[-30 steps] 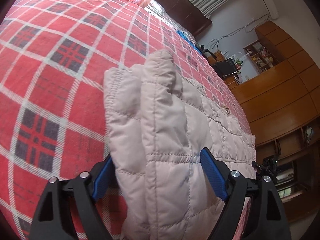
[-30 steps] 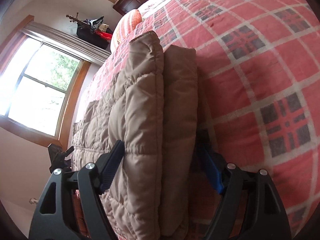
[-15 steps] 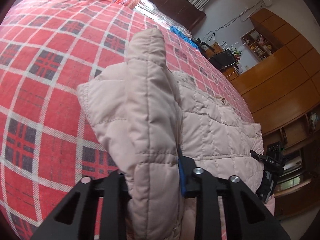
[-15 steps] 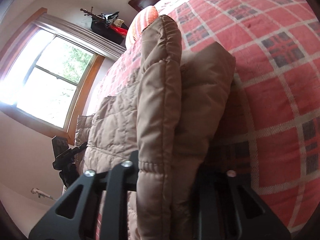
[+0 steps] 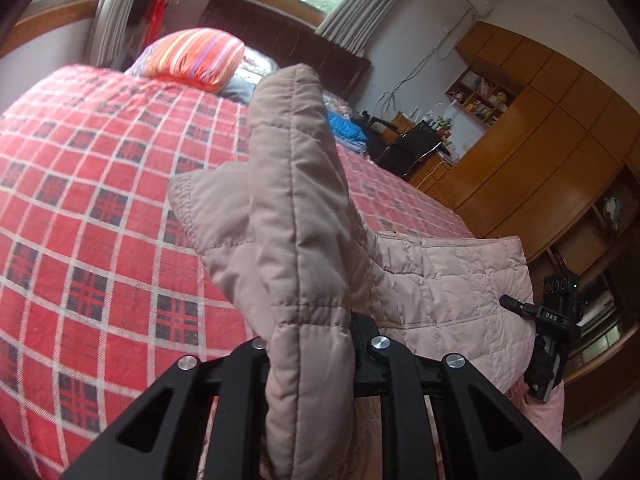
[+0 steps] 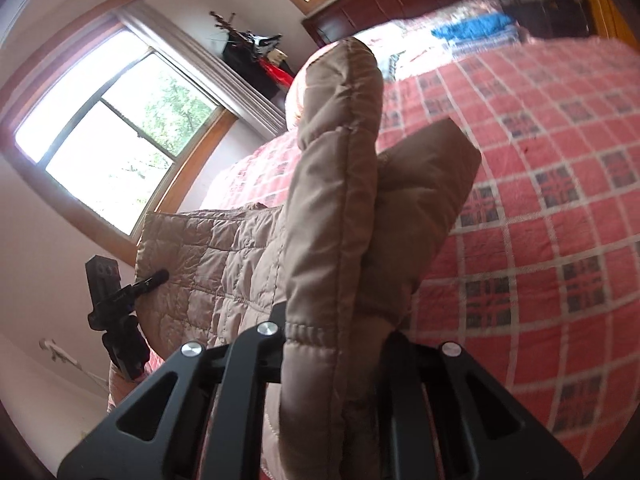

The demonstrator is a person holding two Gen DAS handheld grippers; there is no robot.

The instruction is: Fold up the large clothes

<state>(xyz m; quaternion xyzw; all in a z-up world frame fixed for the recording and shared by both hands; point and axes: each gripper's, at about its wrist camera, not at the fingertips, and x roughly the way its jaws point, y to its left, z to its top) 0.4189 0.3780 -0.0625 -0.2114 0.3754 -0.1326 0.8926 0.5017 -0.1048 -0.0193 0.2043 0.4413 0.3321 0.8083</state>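
Note:
A beige quilted jacket (image 5: 296,216) hangs lifted above a bed with a red plaid cover (image 5: 92,208). My left gripper (image 5: 310,344) is shut on one bunched end of it, the padded fabric standing up between the jaws. The jacket's body stretches right toward my right gripper (image 5: 556,320), seen small at the far edge. In the right wrist view the jacket (image 6: 336,208) also rises between shut jaws of my right gripper (image 6: 332,344), and my left gripper (image 6: 116,304) shows at the jacket's other end. The fingertips of both are buried in fabric.
A striped orange pillow (image 5: 196,58) lies at the bed's head by a dark headboard (image 5: 304,48). Blue cloth (image 5: 344,128) sits at the far side. Wooden wardrobes (image 5: 532,140) line the right wall, and windows (image 6: 104,140) are on the left.
Both grippers went from open around the jacket's folded ends to shut on them, then lifted the jacket up off the bed cover.

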